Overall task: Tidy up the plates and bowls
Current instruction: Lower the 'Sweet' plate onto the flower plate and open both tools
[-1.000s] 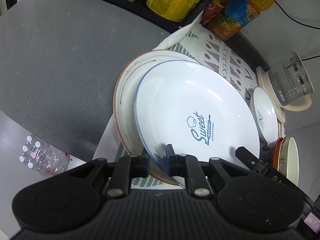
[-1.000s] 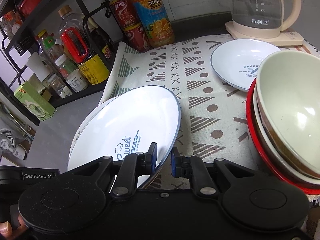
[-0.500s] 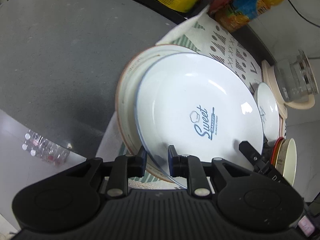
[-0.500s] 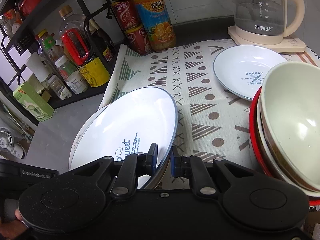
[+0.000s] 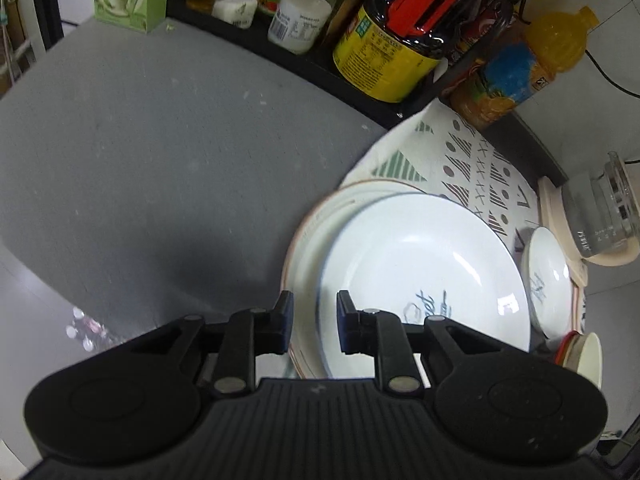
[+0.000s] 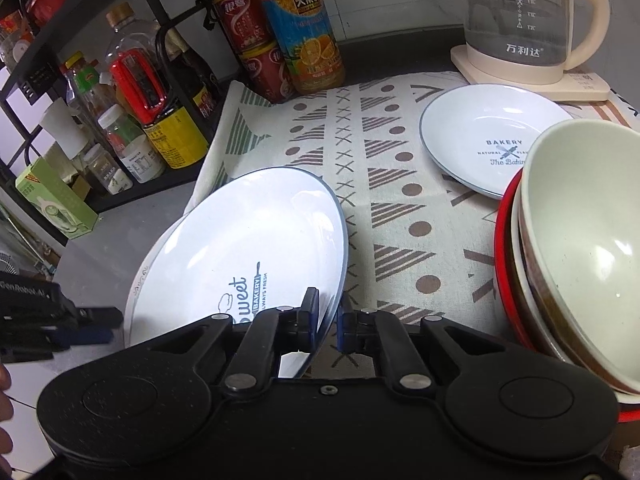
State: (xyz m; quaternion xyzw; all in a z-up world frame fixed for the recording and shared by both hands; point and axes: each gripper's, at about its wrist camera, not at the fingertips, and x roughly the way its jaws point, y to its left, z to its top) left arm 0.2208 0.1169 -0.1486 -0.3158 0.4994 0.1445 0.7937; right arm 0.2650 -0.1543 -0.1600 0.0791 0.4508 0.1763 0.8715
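Observation:
A big white blue-rimmed "Sweet" plate [image 6: 248, 248] [image 5: 420, 272] lies on a larger brown-rimmed plate [image 5: 316, 220] at the left end of the patterned cloth [image 6: 384, 184]. My right gripper [image 6: 328, 318] is shut on the Sweet plate's near right rim. My left gripper [image 5: 314, 320] is open, pulled back off the plates' left rim; it also shows in the right wrist view [image 6: 92, 320]. A small "Bakery" plate [image 6: 492, 136] lies at the back right. A stack of bowls [image 6: 580, 248] with a red one at the bottom stands at the right.
A glass kettle [image 6: 524, 20] on its cream base stands at the back right. An orange juice bottle [image 6: 304, 36] and red cans [image 6: 252, 48] stand behind the cloth. A black rack with bottles and jars [image 6: 132, 92] is at the left. Grey counter [image 5: 160, 168] lies left of the cloth.
My left gripper has opened, let go of the Sweet plate's rim and drawn back to the left. The plate has settled flatter on the larger plate. My right gripper still holds its rim.

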